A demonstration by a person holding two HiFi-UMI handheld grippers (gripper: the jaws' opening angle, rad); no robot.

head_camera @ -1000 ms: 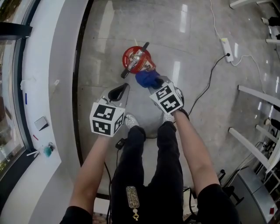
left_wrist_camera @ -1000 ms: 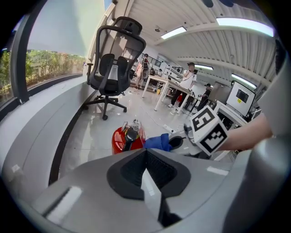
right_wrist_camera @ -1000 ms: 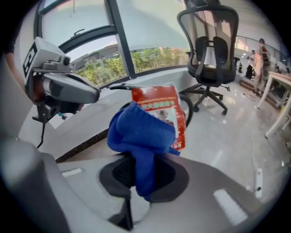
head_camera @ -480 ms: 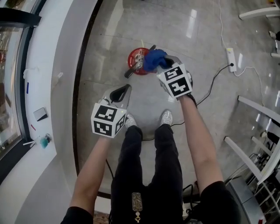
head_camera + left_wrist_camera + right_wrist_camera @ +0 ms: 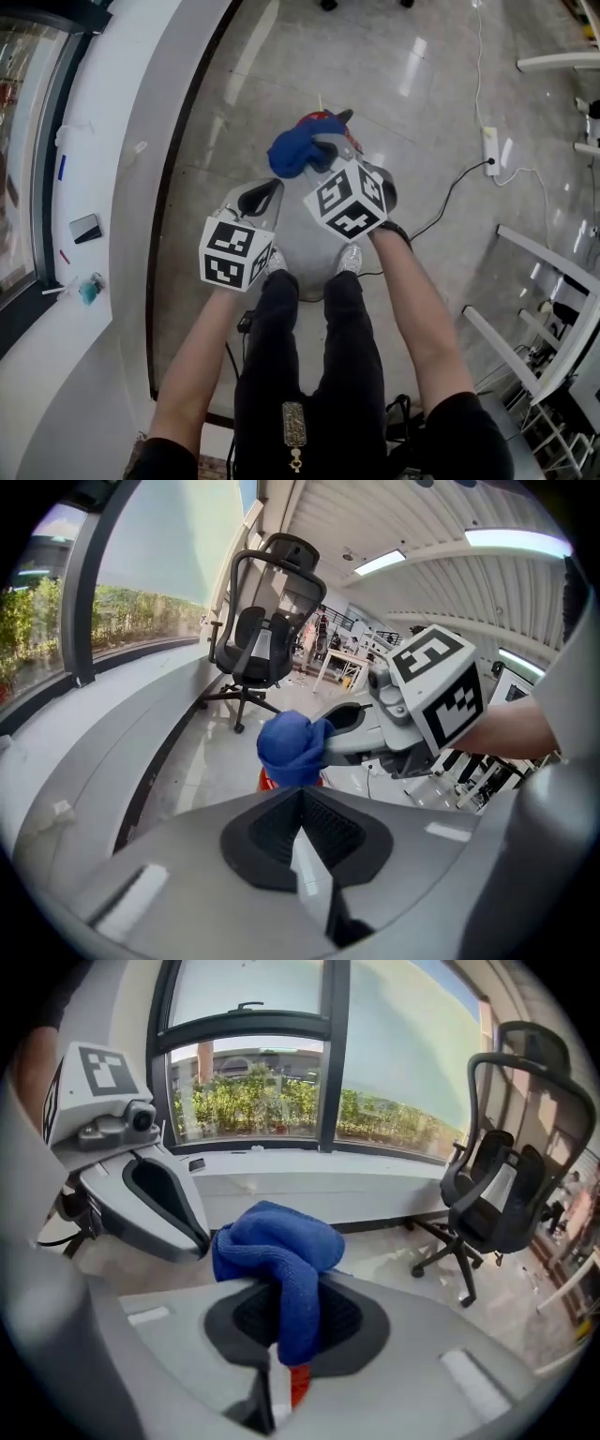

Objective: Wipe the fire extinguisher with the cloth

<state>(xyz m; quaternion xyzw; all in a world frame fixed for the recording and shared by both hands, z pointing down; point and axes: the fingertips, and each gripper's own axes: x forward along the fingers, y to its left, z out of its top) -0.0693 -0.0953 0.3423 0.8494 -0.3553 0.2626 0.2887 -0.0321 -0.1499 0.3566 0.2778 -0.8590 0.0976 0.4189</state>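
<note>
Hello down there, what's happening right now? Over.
Right gripper shut on blue cloth; left gripper shut, empty. Fire extinguisher on floor, partly hidden behind cloth. Power strip well aside.

Cloth (image 5: pixel 289 153) in right gripper (image 5: pixel 315 156), above fire extinguisher (image 5: pixel 322 119).

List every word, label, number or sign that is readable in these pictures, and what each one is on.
No text here can be read.
Marker cubes: black-and-white square patterns only, no letters.
Fire extinguisher: mostly hidden by the cloth; no label shows.
Small dark item on the window ledge: too small to read.
</note>
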